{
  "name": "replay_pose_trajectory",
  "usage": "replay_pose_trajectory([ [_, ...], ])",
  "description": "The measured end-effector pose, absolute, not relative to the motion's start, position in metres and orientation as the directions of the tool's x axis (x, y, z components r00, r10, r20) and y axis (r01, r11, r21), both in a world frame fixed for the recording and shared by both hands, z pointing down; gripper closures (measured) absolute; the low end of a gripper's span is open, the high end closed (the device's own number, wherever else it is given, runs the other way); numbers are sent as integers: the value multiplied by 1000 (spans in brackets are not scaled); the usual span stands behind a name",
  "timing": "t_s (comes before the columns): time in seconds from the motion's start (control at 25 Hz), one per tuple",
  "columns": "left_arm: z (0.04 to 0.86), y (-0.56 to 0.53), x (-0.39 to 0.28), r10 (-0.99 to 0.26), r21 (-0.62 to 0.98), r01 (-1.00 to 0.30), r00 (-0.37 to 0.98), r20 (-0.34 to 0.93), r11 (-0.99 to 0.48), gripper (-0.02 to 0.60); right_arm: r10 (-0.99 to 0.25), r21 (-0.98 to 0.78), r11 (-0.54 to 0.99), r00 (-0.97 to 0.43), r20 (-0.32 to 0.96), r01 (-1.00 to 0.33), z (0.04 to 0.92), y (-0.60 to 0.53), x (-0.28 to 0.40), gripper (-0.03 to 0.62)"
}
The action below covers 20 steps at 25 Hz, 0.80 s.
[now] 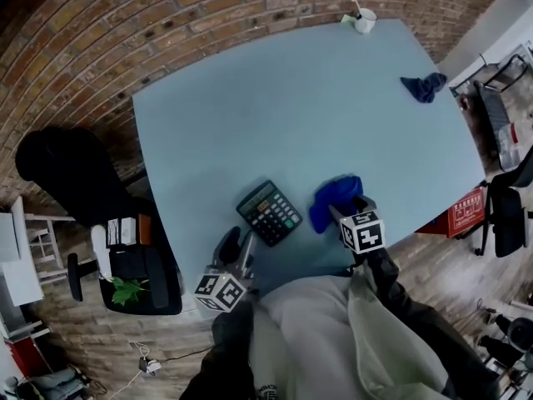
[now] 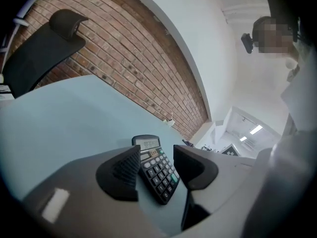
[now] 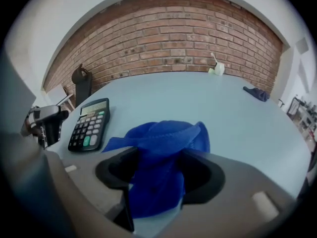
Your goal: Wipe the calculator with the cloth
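A black calculator (image 1: 268, 212) lies flat on the pale blue table (image 1: 291, 98) near its front edge. Just right of it sits a crumpled blue cloth (image 1: 335, 200). My left gripper (image 1: 237, 244) hovers at the calculator's near corner; in the left gripper view its jaws (image 2: 156, 165) stand apart with the calculator (image 2: 154, 168) showing between them, untouched. My right gripper (image 1: 350, 211) is over the cloth. In the right gripper view its jaws (image 3: 156, 172) are spread wide around the cloth (image 3: 161, 157), which bulges up between them. The calculator (image 3: 89, 124) lies left of the cloth.
A second, darker blue cloth (image 1: 423, 86) lies at the table's far right, and a white cup (image 1: 364, 21) stands at the back edge. A black office chair (image 1: 67, 173) stands left of the table, a red box (image 1: 465, 215) on the floor right. Brick wall behind.
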<state>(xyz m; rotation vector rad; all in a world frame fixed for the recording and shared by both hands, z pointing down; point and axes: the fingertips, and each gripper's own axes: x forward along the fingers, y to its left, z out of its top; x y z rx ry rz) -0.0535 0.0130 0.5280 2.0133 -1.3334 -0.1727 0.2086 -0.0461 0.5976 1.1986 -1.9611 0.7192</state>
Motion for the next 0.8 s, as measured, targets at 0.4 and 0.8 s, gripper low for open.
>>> replay_pose_trajectory([
  [0.4,531,-49,-73,-875,583,-772,441,200,-255,328,-569,-155,626,-584,579,-764,518,-90,133,504],
  [0.8,561,-67,-51,-732,394,-856,499,465,-333,469,-228,-111,890,-642,732,-442,548,-26,0,504],
])
